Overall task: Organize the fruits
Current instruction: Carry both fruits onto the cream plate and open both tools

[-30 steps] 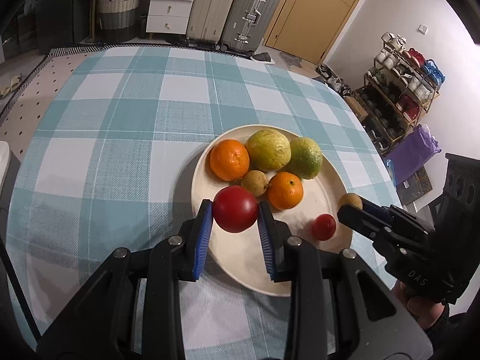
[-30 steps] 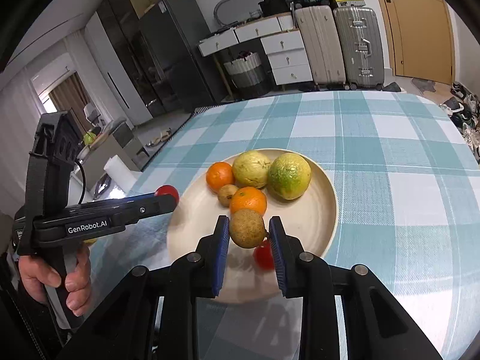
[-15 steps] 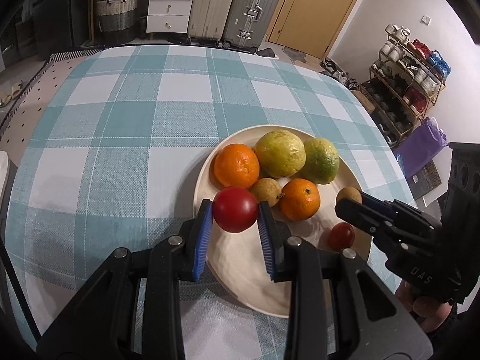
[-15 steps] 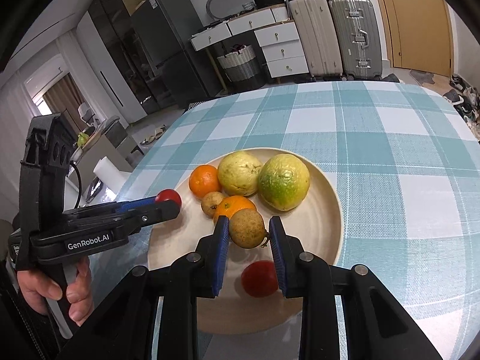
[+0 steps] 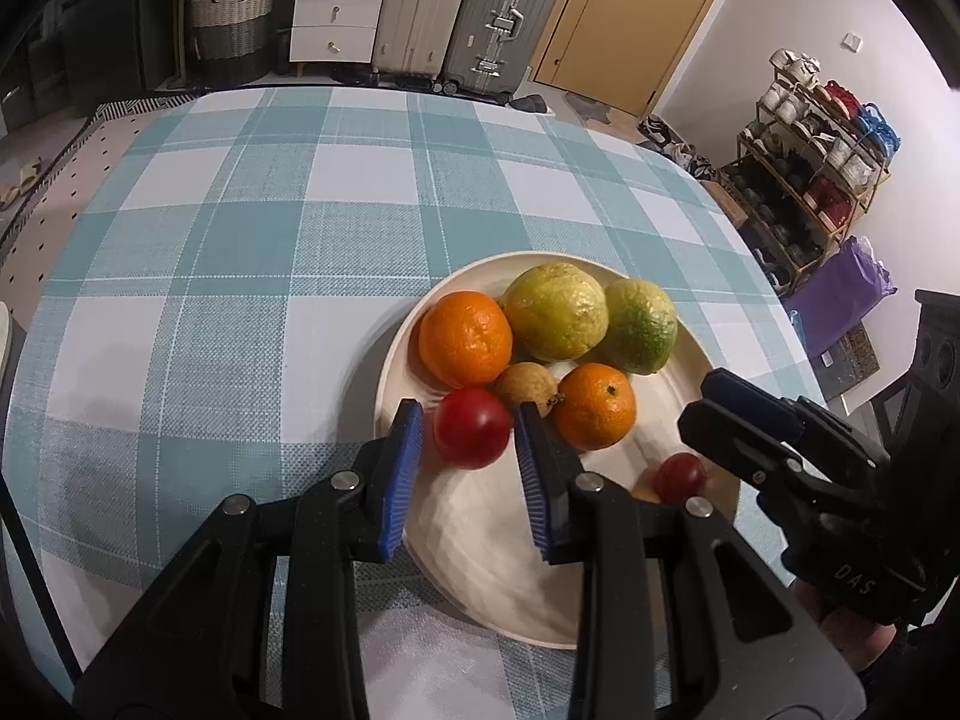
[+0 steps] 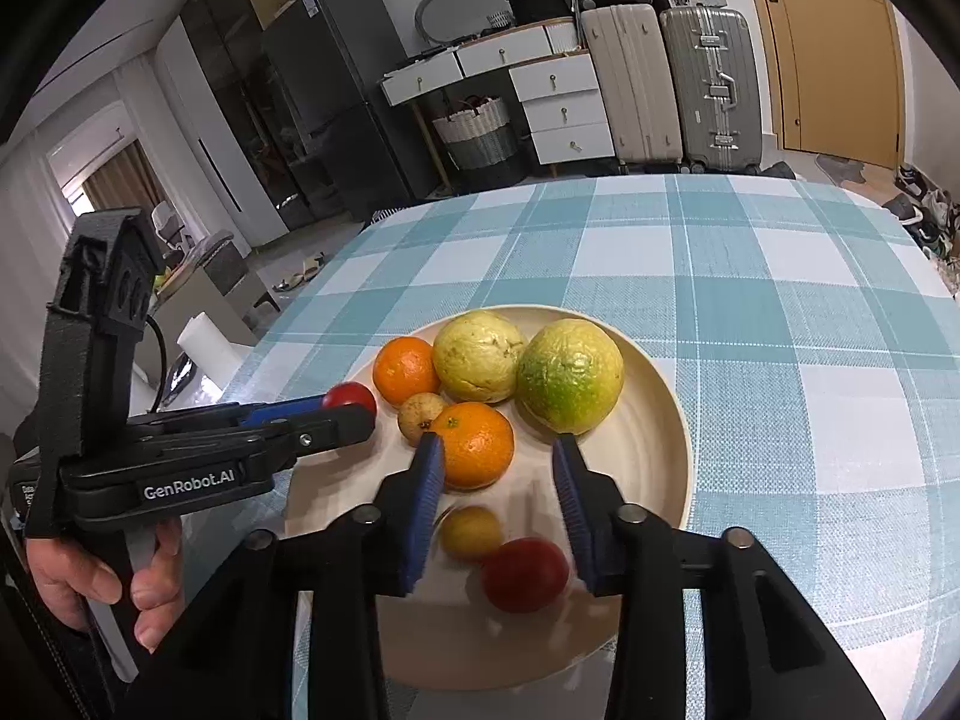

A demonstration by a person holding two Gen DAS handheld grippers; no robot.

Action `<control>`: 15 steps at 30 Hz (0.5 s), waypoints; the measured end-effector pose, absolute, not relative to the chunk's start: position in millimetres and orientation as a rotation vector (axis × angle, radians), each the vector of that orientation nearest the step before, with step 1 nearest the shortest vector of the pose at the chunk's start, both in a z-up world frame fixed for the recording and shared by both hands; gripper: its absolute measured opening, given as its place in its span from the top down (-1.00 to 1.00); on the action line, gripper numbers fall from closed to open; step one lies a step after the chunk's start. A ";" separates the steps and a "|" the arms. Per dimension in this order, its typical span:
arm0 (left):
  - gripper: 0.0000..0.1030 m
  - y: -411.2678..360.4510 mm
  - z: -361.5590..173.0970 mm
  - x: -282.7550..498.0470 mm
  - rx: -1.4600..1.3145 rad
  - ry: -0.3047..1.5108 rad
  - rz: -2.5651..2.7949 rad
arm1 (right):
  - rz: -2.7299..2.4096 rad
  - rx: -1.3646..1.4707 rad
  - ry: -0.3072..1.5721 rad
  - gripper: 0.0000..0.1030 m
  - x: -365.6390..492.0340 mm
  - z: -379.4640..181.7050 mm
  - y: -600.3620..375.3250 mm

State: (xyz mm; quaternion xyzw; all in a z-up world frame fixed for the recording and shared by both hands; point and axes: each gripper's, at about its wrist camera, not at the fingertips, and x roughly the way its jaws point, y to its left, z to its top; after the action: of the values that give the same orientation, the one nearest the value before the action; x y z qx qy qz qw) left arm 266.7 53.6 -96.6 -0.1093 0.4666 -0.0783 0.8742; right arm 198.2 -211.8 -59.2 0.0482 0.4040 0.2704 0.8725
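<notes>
Tabletop [image 5: 258, 252]: round, covered with a teal and white checked cloth.
Plate [image 6: 654, 450]: cream, on the near side of the tabletop, carrying all the fruit.
Fruit at the back: two oranges [image 6: 405, 369], a yellow guava [image 6: 477, 354], a green guava [image 6: 570, 375] and a small brown fruit [image 6: 420, 414], touching each other.
Left gripper [image 5: 468, 444]: jaws spread, a red tomato [image 5: 471, 426] between them with a gap at each side; whether it rests on the plate I cannot tell.
Right gripper [image 6: 498, 504]: released, jaws wide apart; a second small brown fruit [image 6: 471, 531] and a second red tomato [image 6: 525, 573] lie blurred on the plate under it.
Room: grey suitcases [image 5: 498, 18], a white drawer chest [image 5: 342, 0] and a woven basket [image 5: 231, 24] by the far wall; a wooden door [image 5: 618, 18]; a shelf rack [image 5: 810, 138] at the right.
</notes>
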 end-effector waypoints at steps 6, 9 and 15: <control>0.28 55.9 -88.8 259.5 -0.228 0.970 -0.150 | 0.557 0.115 0.810 0.05 191.0 -50.1 -219.4; 0.21 56.7 -84.7 253.5 -0.226 0.966 -0.146 | 0.553 0.126 0.813 0.05 188.3 -49.2 -222.7; 0.17 58.5 -76.8 235.8 -0.229 0.960 -0.141 | 0.544 0.134 0.813 0.03 177.1 -44.7 -228.7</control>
State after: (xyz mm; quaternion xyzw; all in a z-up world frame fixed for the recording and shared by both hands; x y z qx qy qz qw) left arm 235.8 58.5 -76.8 -0.1099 0.4602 -0.0676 0.8784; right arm 177.1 -228.7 -44.7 0.0644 0.3903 0.2610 0.8806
